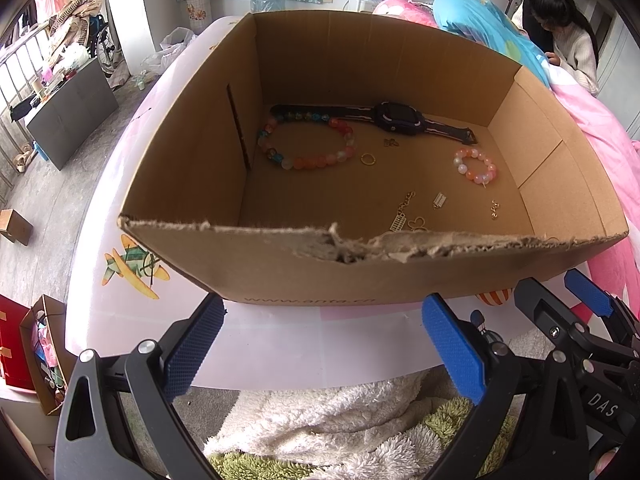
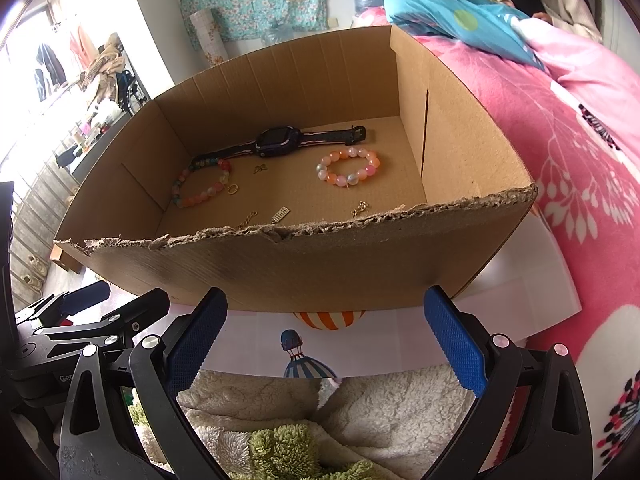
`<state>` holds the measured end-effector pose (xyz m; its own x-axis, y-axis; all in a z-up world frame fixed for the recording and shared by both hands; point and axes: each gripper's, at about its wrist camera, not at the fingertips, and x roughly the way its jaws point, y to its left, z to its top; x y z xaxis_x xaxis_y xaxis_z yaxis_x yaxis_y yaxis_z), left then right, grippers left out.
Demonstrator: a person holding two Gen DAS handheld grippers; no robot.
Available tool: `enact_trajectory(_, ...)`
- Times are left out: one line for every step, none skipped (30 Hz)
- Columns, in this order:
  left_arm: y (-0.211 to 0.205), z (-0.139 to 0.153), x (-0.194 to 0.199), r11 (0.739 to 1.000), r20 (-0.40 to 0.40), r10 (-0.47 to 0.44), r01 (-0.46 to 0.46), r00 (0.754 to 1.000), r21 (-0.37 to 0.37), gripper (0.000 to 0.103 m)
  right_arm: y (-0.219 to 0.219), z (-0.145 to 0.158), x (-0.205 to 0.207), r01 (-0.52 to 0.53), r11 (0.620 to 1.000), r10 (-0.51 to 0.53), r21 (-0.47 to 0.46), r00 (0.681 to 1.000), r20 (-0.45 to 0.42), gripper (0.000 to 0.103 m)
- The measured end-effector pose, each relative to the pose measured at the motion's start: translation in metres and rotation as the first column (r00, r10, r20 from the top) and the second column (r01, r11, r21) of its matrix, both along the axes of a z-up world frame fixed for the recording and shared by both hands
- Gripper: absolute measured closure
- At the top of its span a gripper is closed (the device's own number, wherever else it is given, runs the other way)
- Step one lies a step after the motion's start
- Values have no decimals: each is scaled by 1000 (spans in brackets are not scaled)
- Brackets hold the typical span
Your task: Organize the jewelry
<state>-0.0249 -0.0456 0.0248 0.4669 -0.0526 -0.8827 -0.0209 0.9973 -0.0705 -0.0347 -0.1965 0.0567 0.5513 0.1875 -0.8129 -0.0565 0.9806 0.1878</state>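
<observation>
1. My left gripper (image 1: 320, 344) sits low in its frame, fingers spread wide and holding nothing, aimed at the near wall of the cardboard box (image 1: 280, 268).
2. My right gripper (image 2: 326, 344) is posed the same way, fingers apart and empty; it shows at the lower right of the left view.
3. Inside the box lie a dark watch (image 1: 396, 118), a large bead bracelet (image 1: 308, 142), a small bead bracelet (image 1: 476, 166) and small gold pieces (image 1: 404, 210).
4. Print on the box's front wall reads upside down; "DAS" is legible on the right gripper.
</observation>
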Motion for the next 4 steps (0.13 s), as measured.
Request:
enact_trajectory(0, 0, 0, 1000, 0, 0, 0, 1000, 1, 6, 0, 0, 0, 0, 1000, 0, 0, 1000, -1, 8)
enact_trajectory(0, 0, 0, 1000, -1, 0, 0, 1000, 0, 6, 0, 0, 0, -1, 1000, 1, 0, 1000, -1, 8)
enact_trajectory(0, 0, 1, 1000, -2, 0, 0, 1000, -1, 6, 0, 0, 0, -1, 1000, 1, -1, 1000, 0, 8)
enact_trajectory(0, 0, 0, 1000, -3, 0, 0, 1000, -2, 6, 0, 0, 0, -1, 1000, 1, -1, 1000, 0, 8)
